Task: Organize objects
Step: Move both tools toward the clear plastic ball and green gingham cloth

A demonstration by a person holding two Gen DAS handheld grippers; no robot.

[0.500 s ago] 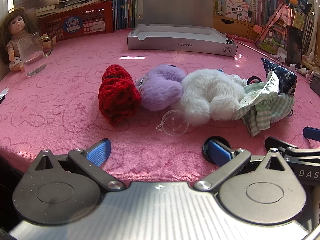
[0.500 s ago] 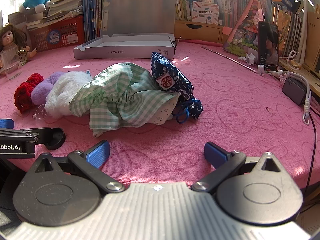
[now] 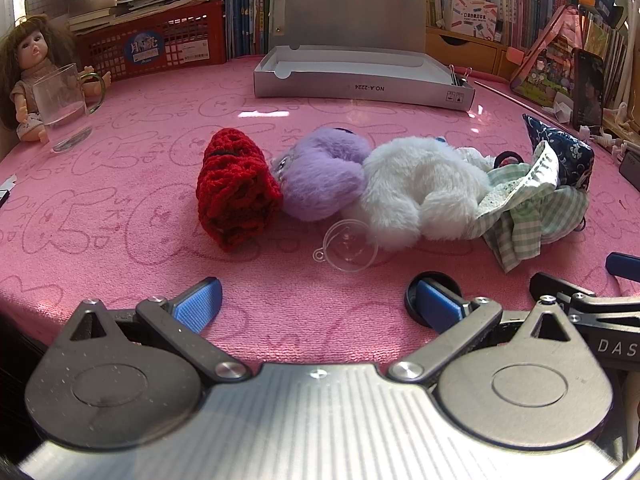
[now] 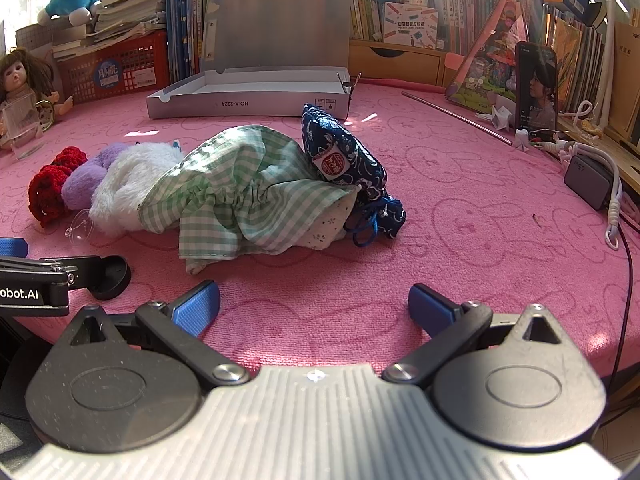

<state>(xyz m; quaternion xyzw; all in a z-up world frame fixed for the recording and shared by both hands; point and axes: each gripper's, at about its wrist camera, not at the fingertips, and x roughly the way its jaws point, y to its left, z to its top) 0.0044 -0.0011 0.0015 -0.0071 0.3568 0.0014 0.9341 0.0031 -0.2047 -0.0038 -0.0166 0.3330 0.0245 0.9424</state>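
A row of soft things lies on the pink cloth: a red knitted piece (image 3: 234, 192), a purple plush (image 3: 320, 176), a white plush (image 3: 416, 188), a green checked cloth pouch (image 4: 240, 196) and a dark blue patterned pouch (image 4: 344, 156). A clear round suction cup (image 3: 350, 250) lies in front of the plushes. An open grey box (image 3: 360, 80) stands behind them, empty inside. My left gripper (image 3: 316, 308) is open and empty near the table's front edge, short of the suction cup. My right gripper (image 4: 314, 306) is open and empty, in front of the checked pouch.
A glass mug (image 3: 64, 104) and a doll (image 3: 28, 64) stand at the far left. A red basket (image 3: 156, 46) and books line the back. A phone (image 4: 536, 88), a charger with cable (image 4: 592, 180) and a thin metal rod (image 4: 456, 118) lie at the right.
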